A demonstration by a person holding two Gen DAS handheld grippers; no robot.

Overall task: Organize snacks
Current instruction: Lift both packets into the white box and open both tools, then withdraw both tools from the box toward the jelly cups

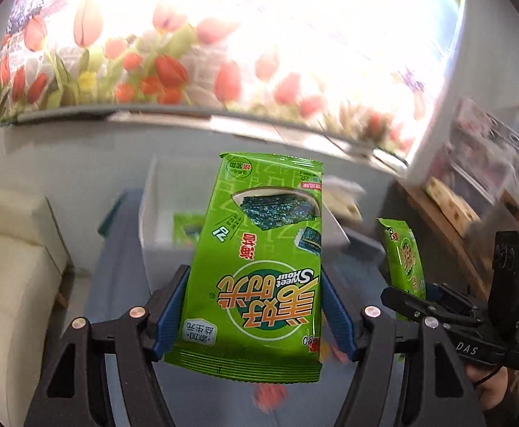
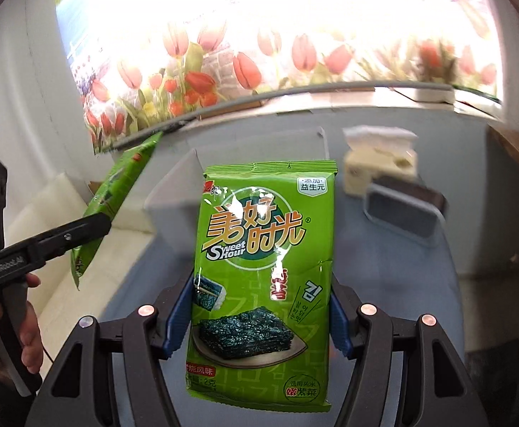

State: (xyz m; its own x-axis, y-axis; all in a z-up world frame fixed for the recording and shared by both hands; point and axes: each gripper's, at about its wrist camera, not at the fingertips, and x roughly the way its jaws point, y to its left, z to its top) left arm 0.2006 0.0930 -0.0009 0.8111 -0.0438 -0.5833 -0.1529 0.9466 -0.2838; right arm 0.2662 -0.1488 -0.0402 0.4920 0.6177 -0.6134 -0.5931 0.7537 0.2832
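Note:
My left gripper point(image 1: 250, 306) is shut on a green seaweed snack packet point(image 1: 259, 267), held upside down above the blue-grey table point(image 1: 117, 284). My right gripper point(image 2: 259, 309) is shut on a second green seaweed packet point(image 2: 265, 267), held upright. Each gripper with its packet shows in the other view: the right one with its packet point(image 1: 403, 259) in the left wrist view, the left one with its packet point(image 2: 117, 192) in the right wrist view. A white open box point(image 1: 160, 213) stands beyond, with another green packet point(image 1: 186, 229) inside.
A tissue box point(image 2: 380, 163) and a dark grey tray point(image 2: 402, 213) stand at the table's far right. A cream sofa point(image 1: 6, 267) is to the left. A tulip-print curtain point(image 2: 224, 71) hangs behind. Wooden shelving point(image 1: 448, 213) is on the right.

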